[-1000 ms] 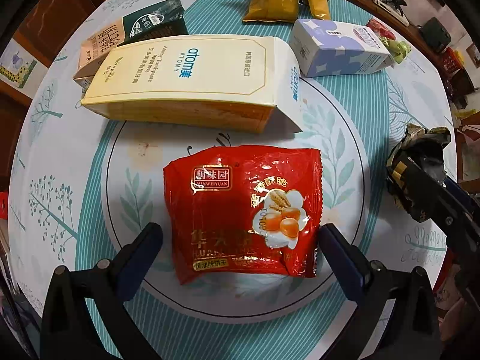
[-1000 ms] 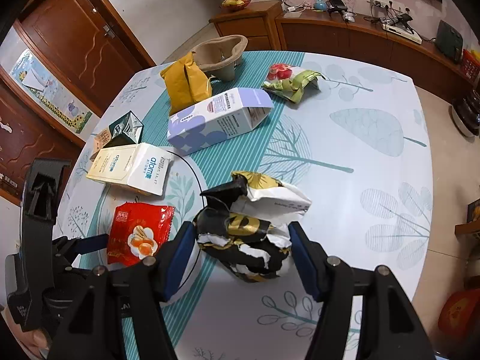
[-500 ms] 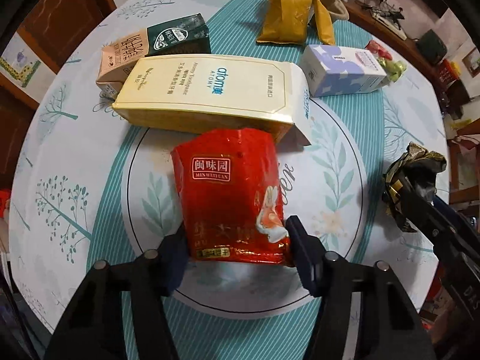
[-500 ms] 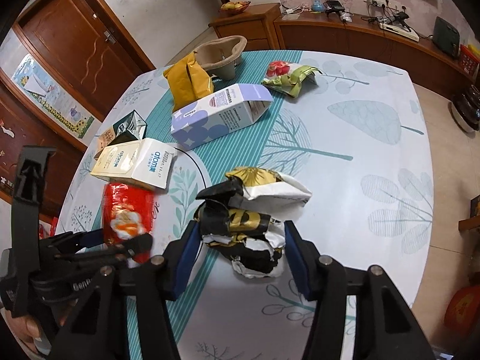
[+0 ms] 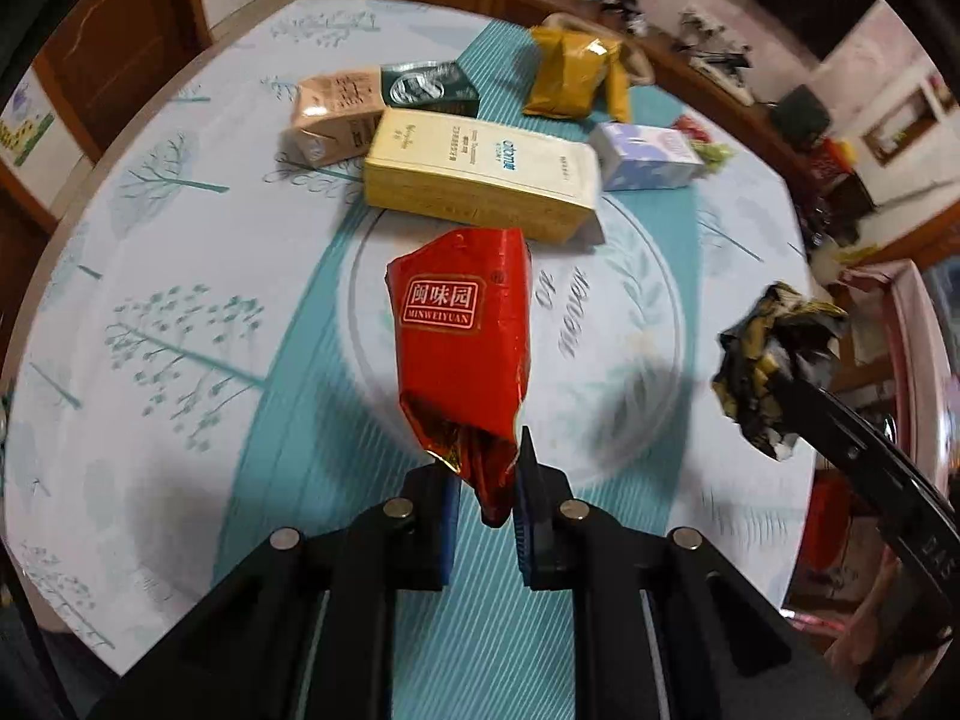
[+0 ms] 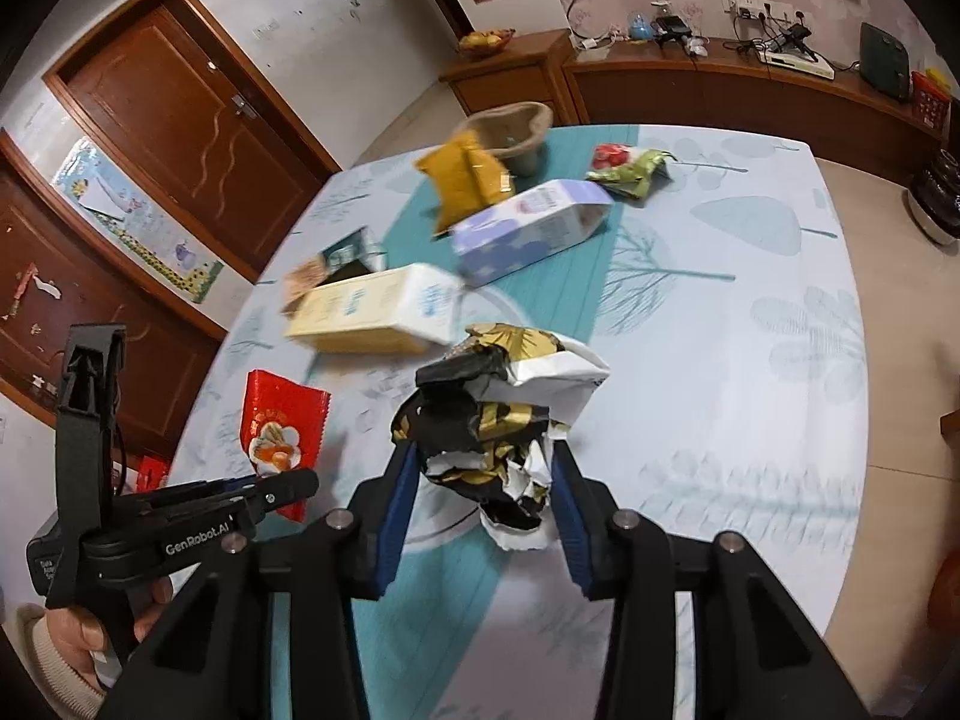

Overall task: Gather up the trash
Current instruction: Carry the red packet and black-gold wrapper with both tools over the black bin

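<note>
A red foil snack packet (image 5: 462,324) hangs crumpled above the round table, pinched at its lower end by my left gripper (image 5: 487,480), which is shut on it. In the right wrist view the same packet (image 6: 276,420) sticks up from the left gripper (image 6: 288,489) at the lower left. A crumpled black, gold and white wrapper (image 6: 498,408) sits between the blue pads of my right gripper (image 6: 483,480). Its jaws are closing and press on the wrapper's sides. This wrapper (image 5: 774,360) also shows at the right of the left wrist view, raised off the table.
On the table (image 5: 180,276) lie a cream box (image 5: 480,171), a purple-white carton (image 5: 648,156), a yellow bag (image 5: 576,81), a tan and green carton (image 5: 342,111), a green-red wrapper (image 6: 630,171) and a brown paper bowl (image 6: 510,132). A hand (image 6: 66,630) holds the left gripper.
The left jaws went from wide open to shut on the red packet, folding it and lifting it off the table. The right jaws squeezed the wrapper tighter and it rose too.
</note>
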`<state>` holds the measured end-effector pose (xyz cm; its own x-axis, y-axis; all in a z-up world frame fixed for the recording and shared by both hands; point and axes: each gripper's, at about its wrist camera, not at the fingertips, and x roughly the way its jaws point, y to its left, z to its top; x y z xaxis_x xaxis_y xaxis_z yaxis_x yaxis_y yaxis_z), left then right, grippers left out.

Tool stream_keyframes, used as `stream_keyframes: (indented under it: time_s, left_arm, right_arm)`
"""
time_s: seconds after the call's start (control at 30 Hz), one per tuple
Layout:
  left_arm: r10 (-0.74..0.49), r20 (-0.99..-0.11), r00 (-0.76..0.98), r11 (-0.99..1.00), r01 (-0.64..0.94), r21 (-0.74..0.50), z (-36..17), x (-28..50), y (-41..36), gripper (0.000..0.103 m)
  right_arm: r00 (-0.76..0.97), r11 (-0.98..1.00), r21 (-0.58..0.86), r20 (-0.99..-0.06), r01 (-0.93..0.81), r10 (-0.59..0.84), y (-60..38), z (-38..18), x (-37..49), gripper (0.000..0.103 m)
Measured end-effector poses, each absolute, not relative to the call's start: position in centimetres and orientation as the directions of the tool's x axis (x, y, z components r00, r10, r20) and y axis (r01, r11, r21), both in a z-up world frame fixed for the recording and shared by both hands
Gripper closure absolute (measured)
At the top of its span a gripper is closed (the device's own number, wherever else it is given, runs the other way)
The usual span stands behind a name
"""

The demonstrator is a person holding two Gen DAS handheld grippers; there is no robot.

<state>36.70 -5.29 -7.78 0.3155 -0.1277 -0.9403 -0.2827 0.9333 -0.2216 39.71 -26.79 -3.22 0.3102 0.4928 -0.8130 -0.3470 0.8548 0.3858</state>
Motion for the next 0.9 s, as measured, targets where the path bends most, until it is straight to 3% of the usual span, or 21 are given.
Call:
stream_keyframes:
  time_s: [0.23, 0.53, 0.9]
  left_arm:
    - [-0.17, -0.907, 0.384, 0.951, -0.178, -0.254, -3.0, 28.2, -3.3, 0.09]
    - [-0.173, -0.873, 0.456, 0.985, 0.075, -0.157, 1.9, 14.6, 0.0, 0.09]
    - [-0.242, -0.89, 0.386, 0.964, 0.202, -0.174, 0.7, 3.2, 1.8, 0.09]
  right_arm:
    - [0.349, 0.848, 0.435, -0.778, -0.302, 0.523, -24.8, 0.4, 30.5, 0.064]
    - [0.451, 0.865, 0.447, -0.739, -0.227, 0.5, -20.4, 4.4, 14.7, 0.064]
    - [0.373, 0.886, 0.445, -0.807, -0.129, 0.459, -16.0, 2.5, 0.1, 0.063]
